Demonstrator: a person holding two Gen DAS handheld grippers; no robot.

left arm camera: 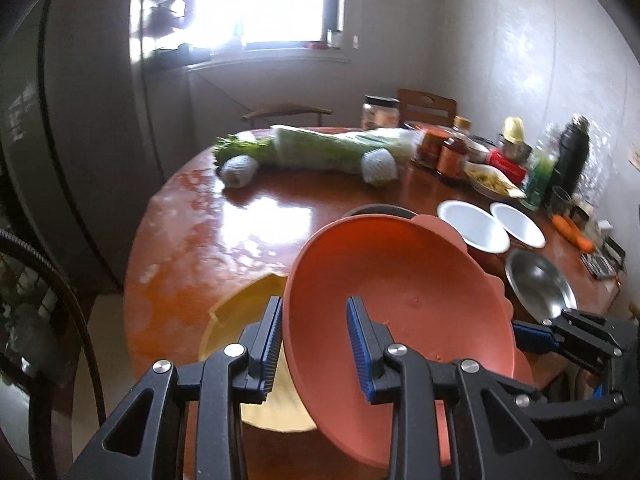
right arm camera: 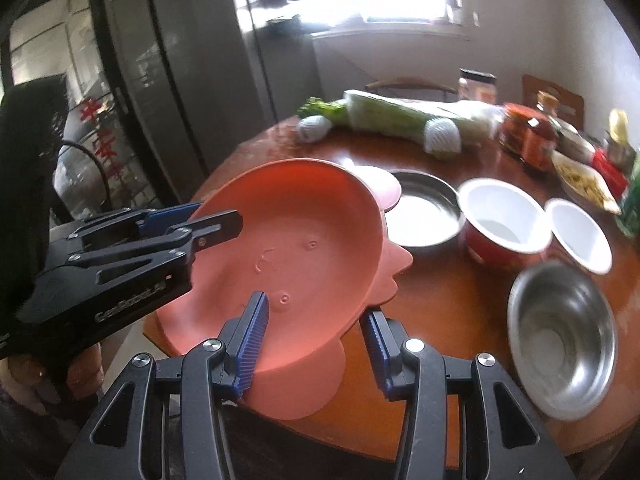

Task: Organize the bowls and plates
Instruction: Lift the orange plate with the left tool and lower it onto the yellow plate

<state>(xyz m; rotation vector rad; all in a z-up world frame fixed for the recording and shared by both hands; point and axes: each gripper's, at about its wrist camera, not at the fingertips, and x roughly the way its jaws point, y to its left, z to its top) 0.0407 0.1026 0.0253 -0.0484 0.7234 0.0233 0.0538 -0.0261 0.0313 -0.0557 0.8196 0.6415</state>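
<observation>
Left claw point(left arm camera: 314, 344) clamps the near-left rim of the round salmon-pink plastic dish point(left arm camera: 400, 292), blue ribbed pads on either side of the wall; seen from the right wrist view it bites the dish's left edge. The dish is tilted, lifted off the round reddish-brown wooden surface point(left arm camera: 240, 216). Under it sits a second salmon-pink plate with a scalloped edge point(right arm camera: 390, 276), and a pale yellow plate point(left arm camera: 244, 320) lies on the surface just left of it. Right claw point(right arm camera: 316, 340) grips the same dish at its near rim, jaws closed on it. Further right: shallow steel pan point(right arm camera: 424, 212), red-sided white bowl point(right arm camera: 500, 220), smaller white bowl point(right arm camera: 580, 236), deep steel bowl point(right arm camera: 560, 340) near the edge. Far side: wrapped green cabbage point(left arm camera: 340, 152), jars and bottles point(left arm camera: 452, 152), blurred.
</observation>
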